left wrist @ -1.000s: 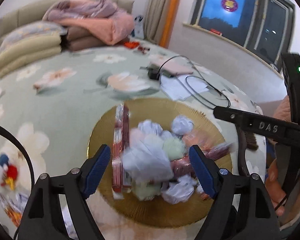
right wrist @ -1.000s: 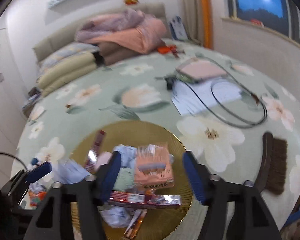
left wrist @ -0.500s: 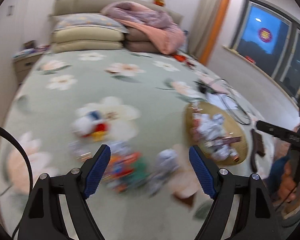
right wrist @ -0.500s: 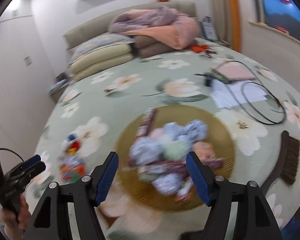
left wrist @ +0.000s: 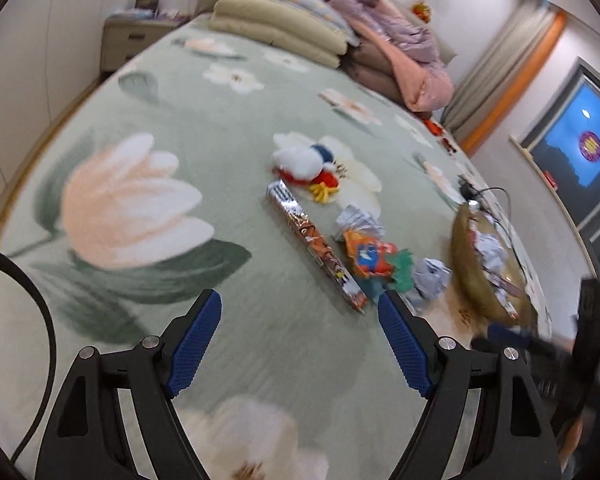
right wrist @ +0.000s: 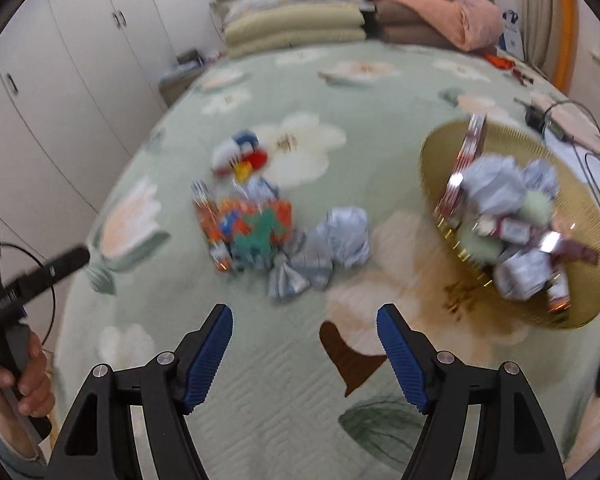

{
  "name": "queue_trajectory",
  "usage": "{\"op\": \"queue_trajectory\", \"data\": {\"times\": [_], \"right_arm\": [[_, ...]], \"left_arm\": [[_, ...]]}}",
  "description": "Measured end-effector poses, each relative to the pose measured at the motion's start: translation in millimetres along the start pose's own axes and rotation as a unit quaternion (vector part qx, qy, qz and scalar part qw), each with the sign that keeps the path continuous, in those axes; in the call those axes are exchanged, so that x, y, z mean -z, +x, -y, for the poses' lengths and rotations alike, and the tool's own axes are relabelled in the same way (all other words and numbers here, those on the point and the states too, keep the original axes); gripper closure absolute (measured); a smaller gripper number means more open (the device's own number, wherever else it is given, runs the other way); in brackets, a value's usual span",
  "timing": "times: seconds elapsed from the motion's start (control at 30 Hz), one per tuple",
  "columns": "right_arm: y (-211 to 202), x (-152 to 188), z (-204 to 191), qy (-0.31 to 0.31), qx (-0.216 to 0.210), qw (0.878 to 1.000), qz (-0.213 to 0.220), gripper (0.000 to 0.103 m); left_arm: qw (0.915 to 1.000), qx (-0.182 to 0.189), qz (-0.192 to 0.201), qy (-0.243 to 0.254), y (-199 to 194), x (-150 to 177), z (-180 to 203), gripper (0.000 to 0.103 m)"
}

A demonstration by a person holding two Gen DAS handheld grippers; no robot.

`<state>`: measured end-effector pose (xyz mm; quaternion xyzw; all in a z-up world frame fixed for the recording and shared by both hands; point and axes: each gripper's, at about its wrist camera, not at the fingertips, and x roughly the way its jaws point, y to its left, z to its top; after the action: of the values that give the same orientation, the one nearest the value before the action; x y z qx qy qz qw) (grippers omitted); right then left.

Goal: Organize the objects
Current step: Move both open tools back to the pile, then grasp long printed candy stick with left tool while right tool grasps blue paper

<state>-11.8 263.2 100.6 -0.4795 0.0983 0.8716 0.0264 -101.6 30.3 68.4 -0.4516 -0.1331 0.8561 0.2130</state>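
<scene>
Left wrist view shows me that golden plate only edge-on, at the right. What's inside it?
Observer: The right wrist view looks into the golden plate: crumpled paper balls, wrapped snacks and a pale green ball.
Operator: Is the other gripper carrying something?
Observer: No, the right gripper is open and empty above the bedspread.
Operator: Who holds my camera?
Observer: A person's left hand, wrapped around a black handle.

Bare bedspread (right wrist: 300, 360) is seen ahead; passage at 12 o'clock is blocked by wrappers (right wrist: 252, 228), at 2 o'clock by the gold plate (right wrist: 516, 148).
</scene>
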Motion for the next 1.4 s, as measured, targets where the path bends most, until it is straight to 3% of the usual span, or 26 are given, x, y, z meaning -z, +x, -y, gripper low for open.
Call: {"op": "queue_trajectory", "data": {"times": [0.1, 0.27, 0.47, 0.5, 0.53, 0.57, 0.6, 0.67, 0.87, 1.03, 1.2, 1.3, 1.4], "right_arm": [[25.6, 3.0, 9.1, 0.023, 0.002, 1.0, -0.016, 0.03], [47.5, -19.0, 40.1, 0.091, -0.004, 0.996, 0.002, 0.03], [84.7, -48.6, 51.4, 0.129, -0.007, 0.992, 0.009, 0.03], [91.9, -50.8, 51.6, 0.132, 0.002, 0.991, 0.007, 0.03], [99.8, -52.4, 52.2, 0.135, 0.014, 0.991, 0.004, 0.033], [108.0, -52.8, 53.3, 0.141, 0.013, 0.99, -0.005, 0.051], [112.0, -51.6, 55.4, 0.149, 0.0, 0.989, -0.01, 0.053], [102.9, -46.4, 56.5, 0.155, -0.005, 0.988, 0.006, 0.053], [41.3, -7.8, 42.0, 0.134, -0.037, 0.99, 0.035, 0.054], [3.2, 49.2, 14.9, 0.105, -0.044, 0.993, 0.008, 0.053], [3.9, 106.1, -15.0, 0.08, -0.014, 0.996, -0.046, 0.053], [9.6, 124.8, -19.3, 0.09, -0.01, 0.993, -0.075, 0.052], [11.5, 131.9, -26.7, 0.077, 0.015, 0.994, -0.075, 0.051]], "left_arm": [[0.9996, -0.026, -0.004, -0.003, 43.4, -9.6, 9.6, 0.023], [0.9978, -0.063, -0.016, -0.014, 103.4, -27.4, 20.6, 0.023], [0.992, -0.117, 0.0, 0.047, 127.9, -23.3, 39.4, 0.024], [0.9922, -0.114, 0.002, 0.051, 126.8, -22.3, 39.2, 0.029], [0.9919, -0.113, -0.002, 0.058, 126.2, -21.5, 39.1, 0.049], [0.9905, -0.118, -0.007, 0.071, 124.6, -20.8, 38.9, 0.064], [0.991, -0.108, -0.011, 0.079, 120.1, -19.9, 37.4, 0.069], [0.9939, -0.061, -0.035, 0.085, 105.5, -13.5, 30.1, 0.089], [0.9903, -0.026, -0.071, 0.117, 44.9, 38.5, 26.6, 0.089], [0.9882, -0.047, -0.088, 0.116, -13.4, 104.3, 20.7, 0.089], [0.9865, -0.079, -0.088, 0.113, -52.3, 161.4, 13.9, 0.089], [0.9888, -0.086, -0.067, 0.102, -59.6, 173.7, 9.6, 0.088], [0.9926, -0.08, -0.04, 0.082, -58.6, 179.4, 6.0, 0.083]]}}
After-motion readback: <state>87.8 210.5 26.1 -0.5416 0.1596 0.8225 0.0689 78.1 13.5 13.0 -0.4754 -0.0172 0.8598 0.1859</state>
